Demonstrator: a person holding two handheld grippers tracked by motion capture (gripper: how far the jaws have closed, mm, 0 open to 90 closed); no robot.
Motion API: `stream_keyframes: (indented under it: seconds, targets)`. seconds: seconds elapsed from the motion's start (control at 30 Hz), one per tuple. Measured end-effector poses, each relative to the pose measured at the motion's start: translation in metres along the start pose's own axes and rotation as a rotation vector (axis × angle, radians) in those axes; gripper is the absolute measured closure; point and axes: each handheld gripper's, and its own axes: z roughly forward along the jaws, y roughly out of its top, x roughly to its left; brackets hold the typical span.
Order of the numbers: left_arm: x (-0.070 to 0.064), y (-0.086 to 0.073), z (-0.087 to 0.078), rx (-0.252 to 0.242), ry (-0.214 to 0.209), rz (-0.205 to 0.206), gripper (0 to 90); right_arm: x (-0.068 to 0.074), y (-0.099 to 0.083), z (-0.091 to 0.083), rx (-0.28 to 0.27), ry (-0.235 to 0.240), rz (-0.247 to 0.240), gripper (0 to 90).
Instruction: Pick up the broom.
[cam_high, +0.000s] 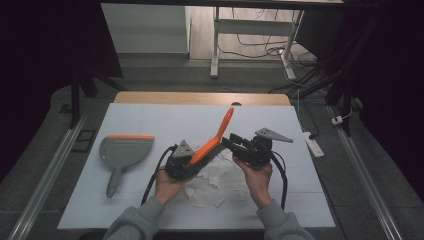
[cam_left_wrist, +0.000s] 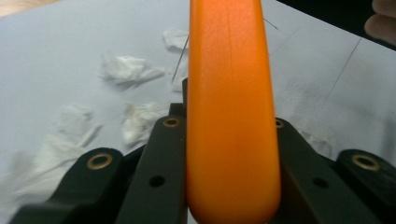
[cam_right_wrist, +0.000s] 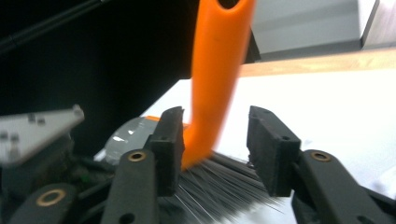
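The left tool (cam_high: 186, 161) is clamped shut on the orange handle of the brush (cam_high: 216, 135), which rises tilted toward the far edge of the surface (cam_high: 150, 115); the left gripper view shows both jaws pressed against the handle. The right tool (cam_high: 231, 142) stands open, its jaws straddling the brush where the handle meets the dark bristles, apart from it. Torn paper scraps (cam_high: 210, 182) lie near the front edge, under the brush. A grey dustpan (cam_high: 122, 152) lies near the left edge.

Lab/office – desk frame (cam_high: 216, 47), cables (cam_high: 260, 50) (floor).
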Motion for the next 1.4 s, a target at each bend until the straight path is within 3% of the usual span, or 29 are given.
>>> stream_keyframes:
  seconds: [0.17,0.2,0.23,0.33,0.37,0.57,0.7,1.03,1.2,1.4]
  targets:
    - [0.013,0.004,-0.016,0.025,0.011,0.032,80.3,-0.003,0.006,-0.005,0.067,0.019,-0.066,42.1]
    - [0.014,0.005,-0.019,0.034,0.018,0.044,80.3,-0.006,0.008,-0.008,0.115,0.027,-0.098,40.8]
    - [0.015,0.005,-0.021,0.045,0.017,0.058,80.3,-0.006,0.008,-0.008,0.115,0.027,-0.098,40.8]
    - [0.019,0.006,-0.024,0.085,-0.001,0.084,80.3,-0.007,0.009,-0.012,0.195,0.025,-0.186,38.6]
    - [0.019,0.006,-0.024,0.092,-0.001,0.092,80.3,-0.007,0.009,-0.012,0.195,0.025,-0.186,38.6]
    - [0.019,0.008,-0.025,0.140,-0.017,0.124,80.3,0.001,0.009,-0.018,0.302,0.086,-0.319,38.9]
    - [0.017,0.008,-0.022,0.178,-0.037,0.148,80.3,0.009,0.009,-0.023,0.328,0.109,-0.399,38.4]
    - [0.006,0.006,-0.009,0.293,-0.060,0.214,80.3,0.029,0.007,-0.017,0.383,0.153,-0.514,36.5]
    - [-0.001,0.005,-0.001,0.352,-0.081,0.249,80.2,0.037,0.004,-0.013,0.416,0.132,-0.578,34.4]
    - [-0.013,0.003,0.007,0.411,-0.090,0.321,80.3,0.040,-0.002,-0.006,0.475,0.121,-0.640,33.5]
